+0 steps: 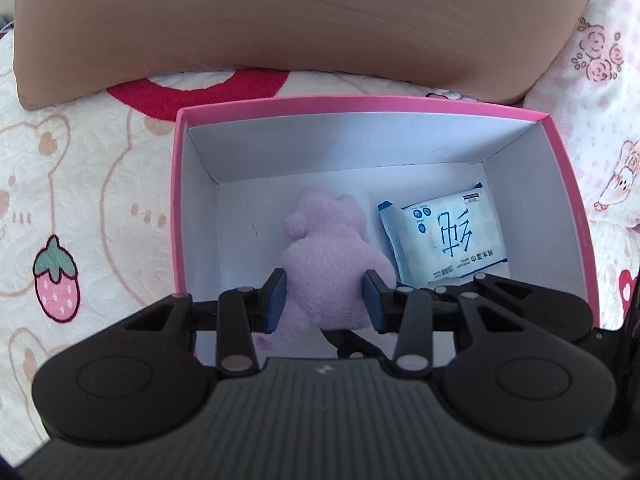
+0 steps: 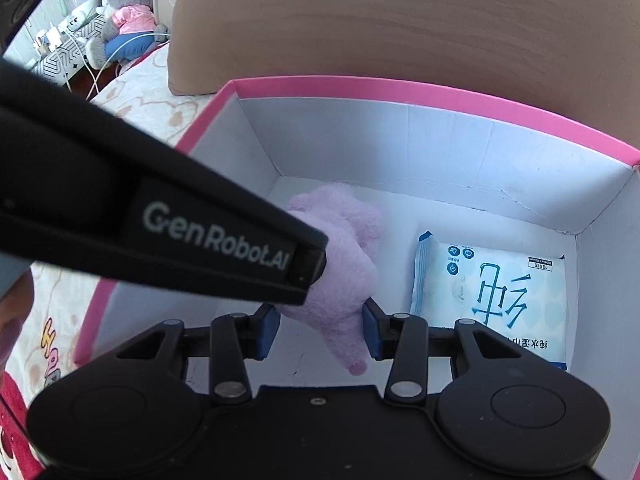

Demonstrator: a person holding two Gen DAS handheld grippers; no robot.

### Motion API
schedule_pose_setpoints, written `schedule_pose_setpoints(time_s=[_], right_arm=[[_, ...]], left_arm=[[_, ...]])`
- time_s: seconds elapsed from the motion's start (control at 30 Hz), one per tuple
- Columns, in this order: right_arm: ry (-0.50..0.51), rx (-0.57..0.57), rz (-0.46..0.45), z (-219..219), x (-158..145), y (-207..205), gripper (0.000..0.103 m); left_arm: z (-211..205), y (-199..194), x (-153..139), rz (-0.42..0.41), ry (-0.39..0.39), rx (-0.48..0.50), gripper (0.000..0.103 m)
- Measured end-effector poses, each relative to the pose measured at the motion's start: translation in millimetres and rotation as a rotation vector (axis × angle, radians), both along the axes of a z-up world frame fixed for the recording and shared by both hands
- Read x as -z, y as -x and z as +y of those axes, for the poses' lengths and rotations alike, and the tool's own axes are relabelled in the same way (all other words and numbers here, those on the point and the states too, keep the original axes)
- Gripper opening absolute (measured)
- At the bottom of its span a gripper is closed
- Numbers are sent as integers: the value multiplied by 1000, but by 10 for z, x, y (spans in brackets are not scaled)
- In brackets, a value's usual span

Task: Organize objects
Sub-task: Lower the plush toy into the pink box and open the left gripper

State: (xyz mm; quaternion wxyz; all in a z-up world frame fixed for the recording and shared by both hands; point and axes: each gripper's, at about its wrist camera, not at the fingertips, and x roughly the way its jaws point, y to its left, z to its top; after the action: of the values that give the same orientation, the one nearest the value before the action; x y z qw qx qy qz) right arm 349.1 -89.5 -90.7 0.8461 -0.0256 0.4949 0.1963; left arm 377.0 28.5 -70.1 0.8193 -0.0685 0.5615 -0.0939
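Purple plush (image 1: 328,256) is apparently clamped by left tongs (image 1: 325,300) at lower centre of pink box (image 1: 360,102); right tongs (image 2: 320,330) are parted; release should be low, clear of wipes pack (image 1: 442,236)

An open box (image 1: 376,106) sits on the bed (image 1: 80,184), with a pillow (image 1: 304,20) lying just behind its far wall. Inside the box, a plush toy (image 1: 324,248) rests on the floor near the middle, and a packet of wipes (image 1: 442,240) lies flat just to its right, close to the right wall. In the right wrist view the same plush toy (image 2: 344,248) and packet (image 2: 496,300) keep that order, and further stuffed toys (image 2: 124,12) sit beyond the bed at far left.
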Motion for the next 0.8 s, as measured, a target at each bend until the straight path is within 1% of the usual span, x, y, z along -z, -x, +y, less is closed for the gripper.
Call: schedule_pose_setpoints(time_s=[0.17,0.27,0.37,0.43,0.57,0.7,0.8], right_arm=[[15,24,1,25,16,-22,48],[26,31,3,52,19,-10,48],[42,26,-14,68,1,35,48],[48,11,-20,58,-23,85,48],[17,-2,-24,-1,-108,237,49],[17,-3,-40,-22,-165,407,49],[9,4,-43,-46,-255,548,49]], left_arm=[[-27,-15,25,-22,-12,-2,39],[-74,23,30,-58,-48,7,39],[-69,71,10,-91,-77,-27,43],[-21,118,-27,-100,-56,-32,44],[79,218,-129,-95,-25,-35,44],[98,370,-254,-108,-23,-22,44],[96,514,-354,-96,-24,-8,44]])
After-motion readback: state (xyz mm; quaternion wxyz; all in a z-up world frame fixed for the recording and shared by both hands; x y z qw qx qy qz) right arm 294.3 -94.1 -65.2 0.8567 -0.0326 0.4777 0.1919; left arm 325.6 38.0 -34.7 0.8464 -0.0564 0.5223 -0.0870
